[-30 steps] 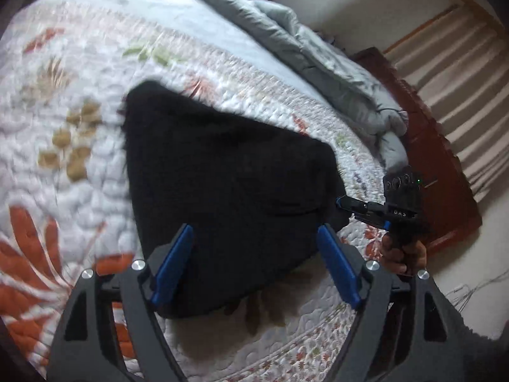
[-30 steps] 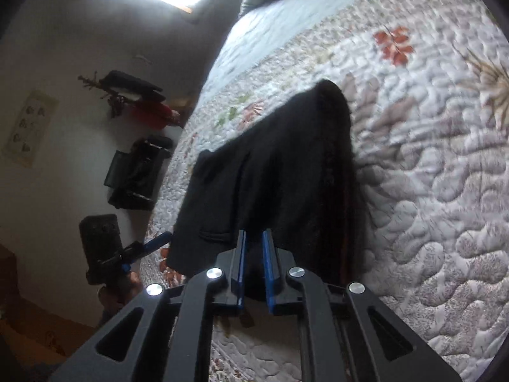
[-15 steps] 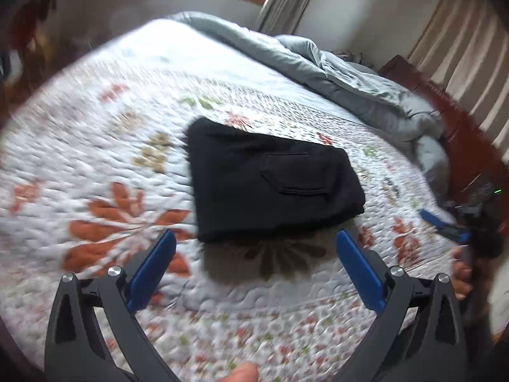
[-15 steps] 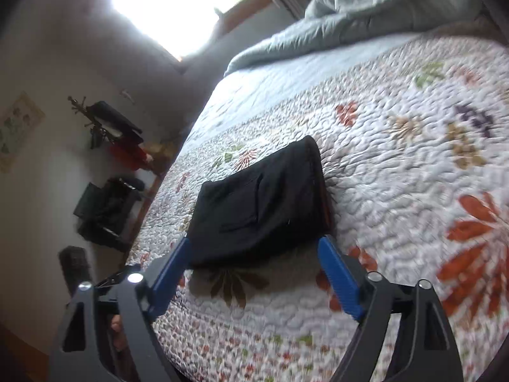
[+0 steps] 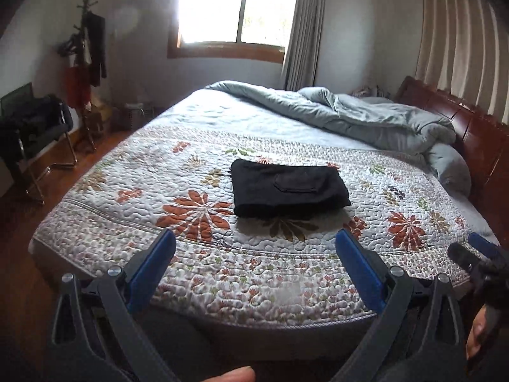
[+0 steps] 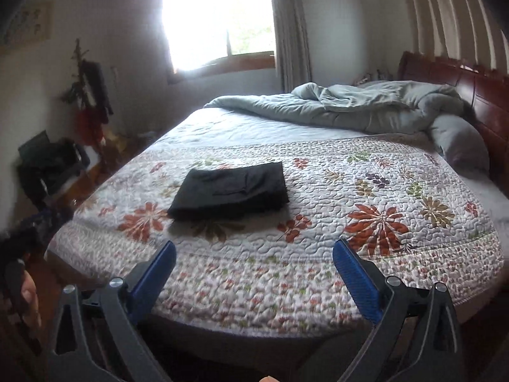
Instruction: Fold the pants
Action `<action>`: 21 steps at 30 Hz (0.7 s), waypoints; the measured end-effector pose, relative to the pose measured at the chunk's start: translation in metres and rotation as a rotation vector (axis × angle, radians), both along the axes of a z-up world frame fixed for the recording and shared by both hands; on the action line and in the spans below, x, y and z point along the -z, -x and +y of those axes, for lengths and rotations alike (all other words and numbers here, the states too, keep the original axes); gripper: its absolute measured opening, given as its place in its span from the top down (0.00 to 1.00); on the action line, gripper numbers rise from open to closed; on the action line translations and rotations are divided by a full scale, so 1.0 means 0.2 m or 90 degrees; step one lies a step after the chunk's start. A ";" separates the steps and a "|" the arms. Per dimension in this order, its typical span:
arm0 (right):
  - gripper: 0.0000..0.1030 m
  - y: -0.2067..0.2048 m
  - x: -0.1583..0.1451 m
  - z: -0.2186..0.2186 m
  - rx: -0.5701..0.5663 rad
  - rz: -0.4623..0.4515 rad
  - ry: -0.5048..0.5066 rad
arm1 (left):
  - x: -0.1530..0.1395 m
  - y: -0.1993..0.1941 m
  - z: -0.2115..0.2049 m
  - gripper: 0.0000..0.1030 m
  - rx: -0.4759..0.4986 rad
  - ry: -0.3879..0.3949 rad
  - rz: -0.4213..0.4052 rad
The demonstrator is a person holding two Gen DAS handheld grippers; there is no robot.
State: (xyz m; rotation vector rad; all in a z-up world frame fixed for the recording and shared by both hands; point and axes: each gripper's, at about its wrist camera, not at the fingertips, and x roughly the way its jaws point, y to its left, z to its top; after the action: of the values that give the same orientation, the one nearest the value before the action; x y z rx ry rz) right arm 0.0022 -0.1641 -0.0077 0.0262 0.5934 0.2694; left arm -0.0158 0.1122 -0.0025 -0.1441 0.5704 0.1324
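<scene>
Left wrist view, nearest first: my left gripper [image 5: 254,251] has its blue jaws spread wide and gripping nothing, hovering off the near edge of the bed. At 4 o'clock, my right gripper [image 5: 477,248] pokes into frame, mostly hidden. Half a second ago both tools hung close over the cloth; a second ago my right jaws were pinched shut at the hem. Now I have drawn back and lifted both, so the whole room shows.

Beyond the fingertips lies the floral quilt [image 5: 197,254], flat and smooth. At 12 o'clock, well apart from my jaws, the black pants [image 5: 286,191] rest as a compact rectangle with stacked layers along the near edge and a pocket facing up. Farther still sits a rumpled grey duvet [image 5: 366,114] at 1 o'clock, then the window [image 5: 238,9].

Right wrist view: my right gripper [image 6: 254,251] is likewise splayed and empty, with the pants [image 6: 232,191] at 11 o'clock.

Both releases and the retreat suggest to me that the folding is finished; I judge nothing remains except perhaps squaring an edge.
</scene>
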 end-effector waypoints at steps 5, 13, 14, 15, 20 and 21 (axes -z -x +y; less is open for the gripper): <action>0.04 0.12 -0.05 0.04 0.013 0.028 0.012 | -0.09 0.26 -0.04 0.03 -0.032 -0.003 -0.009; 0.04 0.24 -0.12 0.08 0.008 0.027 0.005 | -0.11 0.48 -0.13 0.03 -0.017 -0.019 0.003; 0.04 0.24 -0.12 0.08 0.005 0.027 0.004 | -0.11 0.49 -0.14 0.03 -0.014 -0.022 0.002; 0.04 0.24 -0.12 0.09 0.008 0.025 0.007 | -0.11 0.50 -0.14 0.03 -0.013 -0.023 0.002; 0.04 0.23 -0.11 0.10 0.010 0.025 0.017 | -0.09 0.47 -0.16 0.03 -0.007 -0.017 0.008; 0.04 0.22 -0.11 0.09 0.011 0.025 0.019 | -0.09 0.46 -0.16 0.03 -0.007 -0.017 0.009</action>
State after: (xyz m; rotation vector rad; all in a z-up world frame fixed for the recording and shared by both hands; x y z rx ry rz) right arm -0.0425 -0.1452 0.0144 0.0084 0.6352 0.2440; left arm -0.1070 0.0798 0.0147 -0.1198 0.5814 0.1515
